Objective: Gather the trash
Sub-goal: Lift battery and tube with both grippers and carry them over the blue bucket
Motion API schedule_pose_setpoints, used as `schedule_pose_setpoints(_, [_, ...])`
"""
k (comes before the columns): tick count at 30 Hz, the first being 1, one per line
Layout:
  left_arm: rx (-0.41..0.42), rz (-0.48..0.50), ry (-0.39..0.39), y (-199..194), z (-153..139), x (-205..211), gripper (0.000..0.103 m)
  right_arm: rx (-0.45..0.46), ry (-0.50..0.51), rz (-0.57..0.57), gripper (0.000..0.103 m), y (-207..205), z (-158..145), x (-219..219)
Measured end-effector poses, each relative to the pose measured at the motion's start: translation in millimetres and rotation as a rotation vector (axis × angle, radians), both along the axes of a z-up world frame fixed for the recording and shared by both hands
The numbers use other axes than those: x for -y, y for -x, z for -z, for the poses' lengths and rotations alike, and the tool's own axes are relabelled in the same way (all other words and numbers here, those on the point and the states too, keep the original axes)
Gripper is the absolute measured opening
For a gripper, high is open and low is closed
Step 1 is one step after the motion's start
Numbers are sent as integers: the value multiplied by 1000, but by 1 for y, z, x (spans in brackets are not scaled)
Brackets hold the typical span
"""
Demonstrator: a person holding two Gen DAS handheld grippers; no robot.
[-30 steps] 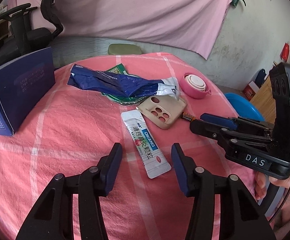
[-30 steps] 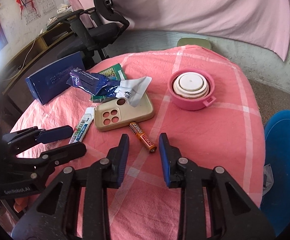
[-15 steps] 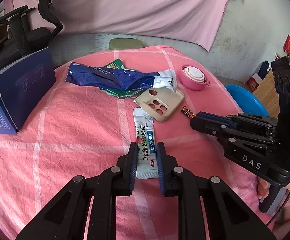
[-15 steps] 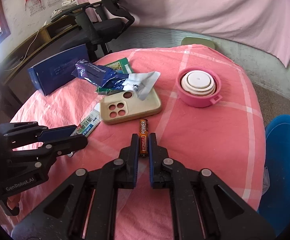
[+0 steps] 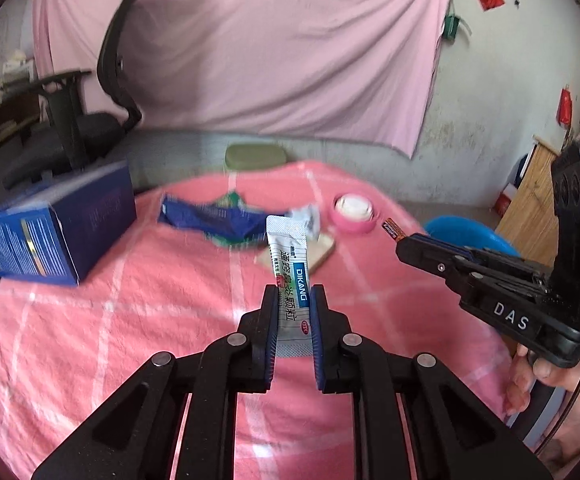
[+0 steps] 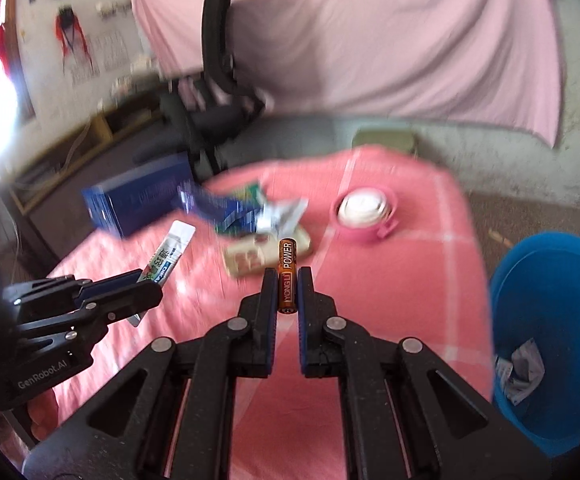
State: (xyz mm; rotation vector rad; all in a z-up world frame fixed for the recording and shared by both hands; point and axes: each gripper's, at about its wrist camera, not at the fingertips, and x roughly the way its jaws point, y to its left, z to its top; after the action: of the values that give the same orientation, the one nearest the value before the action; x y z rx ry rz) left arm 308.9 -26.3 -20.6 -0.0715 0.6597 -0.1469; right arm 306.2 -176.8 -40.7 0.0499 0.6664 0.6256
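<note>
Half a second ago both grippers had just pinched their items against the round table under the pink checked cloth (image 5: 138,320); now both are lifted clear of it. The left gripper (image 5: 294,296) has its fingers clamped on the lower part of a white-and-blue foil medicine sachet marked DIKANG (image 5: 288,264), which stands upright above the cloth. The right gripper (image 6: 287,280) has its fingers pressed narrowly on an orange-and-black cylindrical battery printed POWER (image 6: 288,276), which points forward along the fingers, above the table.

The big blue plastic bucket (image 6: 562,292) stands on the floor just beside the table, on the right gripper's side; a crumpled white wrapper (image 6: 520,372) lies at its bottom. The dark blue cardboard box (image 5: 62,232) sits on the far left of the table; its inside cannot be seen. The small pink round container (image 6: 364,212) holds a white insert.

Left on the cloth are a crumpled blue-and-white plastic bag (image 5: 214,220) and, just beside it, a beige phone case (image 6: 250,256), both blurred.
</note>
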Motion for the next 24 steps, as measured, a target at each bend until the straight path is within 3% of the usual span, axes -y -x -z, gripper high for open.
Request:
schedule_pose_setpoints(8, [252,0,27,11,-49,26,12,298,-161,139,30,33,-44,47])
schedule_pose_setpoints(14, [403,62,49,16,-74,52,12,487,-197,253,30,59,-71,73])
schedule_pose_setpoints(18, [470,114,65,14,-83,73,12,574,-196,308,30,73,-82,87])
schedule_pose_setpoints(24, [523,187,66,9,-91,113,12,621,-204,395,30,84,-90,116])
